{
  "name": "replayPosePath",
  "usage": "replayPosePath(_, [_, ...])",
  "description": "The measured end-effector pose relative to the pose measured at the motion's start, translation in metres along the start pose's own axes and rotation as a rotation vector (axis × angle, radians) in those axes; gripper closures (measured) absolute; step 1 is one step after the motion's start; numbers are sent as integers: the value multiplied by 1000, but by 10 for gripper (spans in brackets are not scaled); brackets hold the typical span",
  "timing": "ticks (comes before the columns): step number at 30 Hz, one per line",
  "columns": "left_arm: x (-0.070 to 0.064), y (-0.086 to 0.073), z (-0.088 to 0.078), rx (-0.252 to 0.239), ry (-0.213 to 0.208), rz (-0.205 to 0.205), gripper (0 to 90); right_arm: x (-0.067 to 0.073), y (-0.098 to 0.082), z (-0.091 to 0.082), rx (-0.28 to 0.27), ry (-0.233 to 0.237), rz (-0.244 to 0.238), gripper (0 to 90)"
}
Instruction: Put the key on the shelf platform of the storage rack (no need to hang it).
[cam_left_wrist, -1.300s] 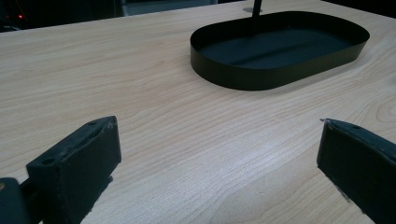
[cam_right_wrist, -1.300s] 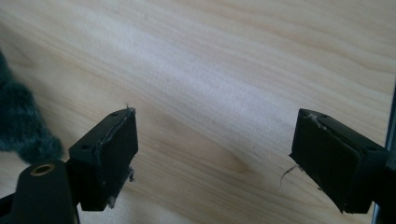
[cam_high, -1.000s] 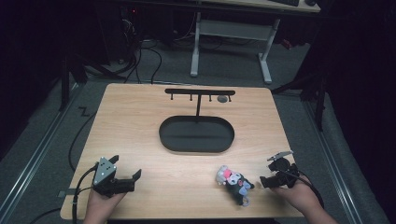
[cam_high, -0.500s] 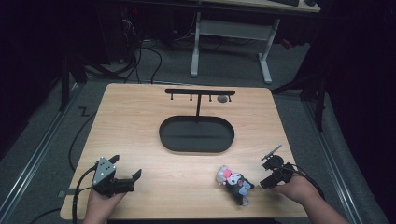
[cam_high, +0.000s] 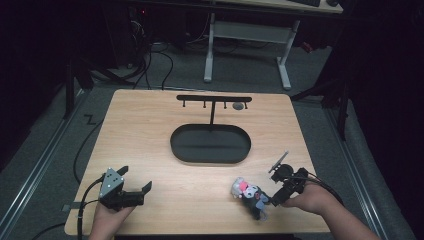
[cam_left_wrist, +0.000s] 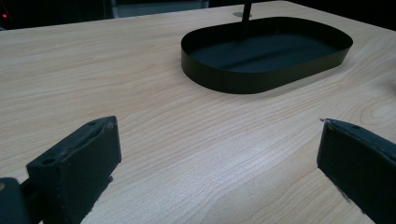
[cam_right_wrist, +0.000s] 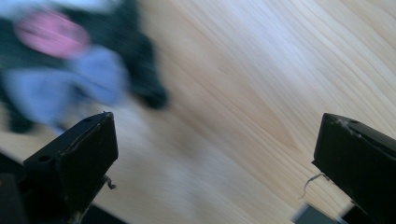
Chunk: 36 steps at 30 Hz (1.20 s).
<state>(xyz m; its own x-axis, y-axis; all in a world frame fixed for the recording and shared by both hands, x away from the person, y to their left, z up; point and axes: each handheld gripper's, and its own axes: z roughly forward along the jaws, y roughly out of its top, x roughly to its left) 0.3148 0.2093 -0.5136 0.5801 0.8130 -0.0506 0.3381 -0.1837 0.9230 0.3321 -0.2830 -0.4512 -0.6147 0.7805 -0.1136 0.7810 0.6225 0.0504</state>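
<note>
A small plush toy (cam_high: 250, 195) in black, pink and lilac lies near the table's front edge, right of centre. Just to its right my right gripper (cam_high: 274, 181) is tilted toward it. Its jaws have just been opening and stand wide apart over bare wood. In the right gripper view the toy (cam_right_wrist: 60, 60) is a blur at the upper left, outside the open right gripper (cam_right_wrist: 215, 154). At the front left my left gripper (cam_high: 135, 178) rests open on the table. It faces the black oval tray (cam_left_wrist: 266, 79) with only wood between its jaws (cam_left_wrist: 215, 158).
The black oval tray (cam_high: 210, 157) sits mid-table. Behind it stands a black T-shaped rack (cam_high: 214, 98) with small hooks, and a small grey disc (cam_high: 238, 106) lies by it. Cables trail off the table's left front. Dark floor and a desk frame lie beyond.
My right gripper has lifted and swung left toward the plush toy, and its jaws now stand wider. The toy and my left gripper have stayed where they were.
</note>
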Motion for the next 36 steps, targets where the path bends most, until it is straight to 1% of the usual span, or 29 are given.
replayPosePath(1, [0, 0, 0, -2, 0, 0, 3, 6, 3, -2, -7, 11, -8, 0])
replayPosePath(6, [0, 1, 0, -6, -2, -1, 3, 29, 18, -4, -15, 28, -65, 0])
replayPosePath(9, [1, 1, 0, -7, -5, 0, 3, 39, 24, -1, -25, 53, -88, 0])
replayPosePath(11, [1, 1, 0, -11, -3, 1, 3, 42, 28, 2, -27, 63, -97, 6])
replayPosePath(15, [1, 1, -2, -17, 1, 1, 3, 45, 35, 9, -24, 85, -100, 39])
replayPosePath(18, [2, 1, -2, -15, 1, 0, 3, 48, 40, 16, -24, 90, -117, 68])
replayPosePath(19, [2, 1, -2, -15, 1, 0, 3, 48, 40, 16, -24, 90, -117, 68])
replayPosePath(21, [1, 1, -3, -13, 2, 2, 3, 50, 44, 22, -25, 110, -122, 87])
replayPosePath(22, [1, 1, -4, -15, 1, 2, 3, 50, 45, 24, -16, 114, -124, 89])
replayPosePath(23, [1, 1, -4, -17, 1, 2, 3, 51, 45, 25, -20, 118, -126, 93])
replayPosePath(25, [1, 1, -4, -17, 1, 4, 3, 51, 47, 26, -20, 122, -125, 132])
replayPosePath(26, [1, 0, -4, -17, 1, 4, 3, 51, 47, 26, -28, 120, -119, 158])
replayPosePath(27, [1, 0, -4, -16, 0, 3, 3, 52, 48, 26, -29, 125, -106, 166])
replayPosePath(28, [1, 0, -4, -16, 0, 3, 3, 52, 48, 26, -29, 125, -106, 166])
replayPosePath(29, [1, 0, -4, -11, -3, 2, 3, 52, 49, 26, -28, 125, -88, 178])
replayPosePath(30, [1, 0, -4, -12, -3, 2, 3, 51, 49, 27, -27, 129, -98, 183])
replayPosePath(34, [2, 0, -4, -15, 1, 0, 3, 53, 51, 28, -13, 137, -79, 213])
replayPosePath(36, [2, 0, -4, -11, 0, 1, 3, 51, 52, 29, -26, 134, -96, 226])
